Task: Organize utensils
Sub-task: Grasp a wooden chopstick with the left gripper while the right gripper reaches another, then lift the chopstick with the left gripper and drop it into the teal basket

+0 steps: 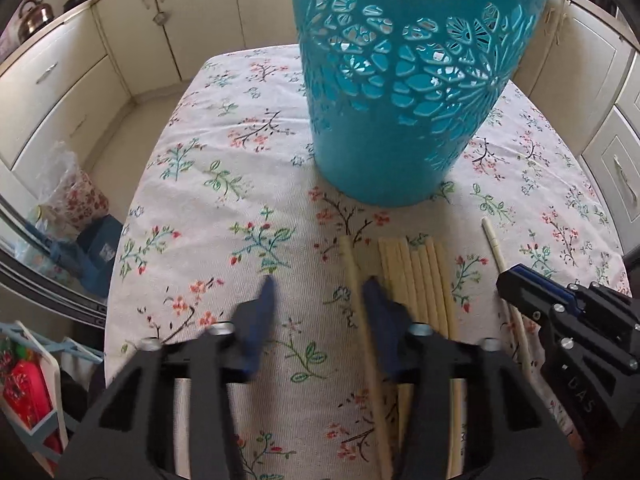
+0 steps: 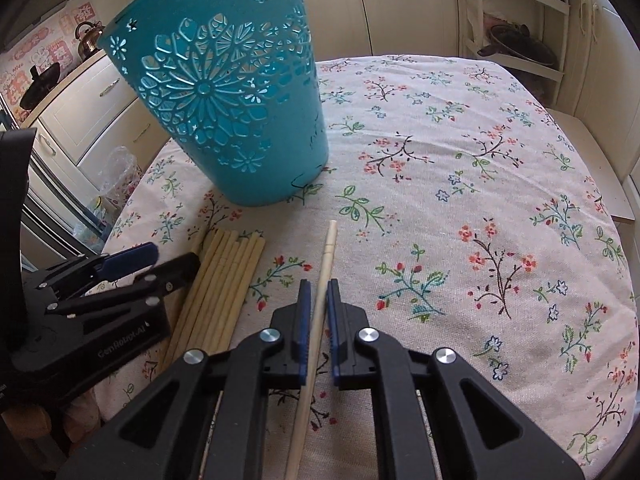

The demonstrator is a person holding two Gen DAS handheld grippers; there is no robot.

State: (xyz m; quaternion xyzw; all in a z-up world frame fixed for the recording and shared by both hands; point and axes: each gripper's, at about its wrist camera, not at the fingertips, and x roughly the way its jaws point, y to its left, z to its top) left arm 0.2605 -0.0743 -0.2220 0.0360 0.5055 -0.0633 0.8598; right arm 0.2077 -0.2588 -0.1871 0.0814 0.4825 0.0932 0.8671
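Observation:
A tall teal cut-out holder (image 1: pixel 400 100) (image 2: pixel 224 112) stands upright on the floral tablecloth. In front of it lies a bundle of several pale wooden chopsticks (image 1: pixel 416 280) (image 2: pixel 224 280). One loose chopstick (image 1: pixel 354 280) lies just left of the bundle, between the fingers of my left gripper (image 1: pixel 320 284) (image 2: pixel 176 256) and close to its right finger. That gripper is partly open and its pads do not clamp the stick. My right gripper (image 2: pixel 319 286) (image 1: pixel 506 280) is shut on a separate single chopstick (image 2: pixel 326 256) (image 1: pixel 496 244), which lies to the right of the bundle.
The cloth-covered table (image 1: pixel 224 184) (image 2: pixel 460 208) drops off at the left, the far side and the right. Cream cabinets surround it, with a kettle (image 1: pixel 36 16) on the counter. A plastic bag (image 1: pixel 68 196) sits on the floor at left, and a shelf rack (image 2: pixel 520 32) stands at the far right.

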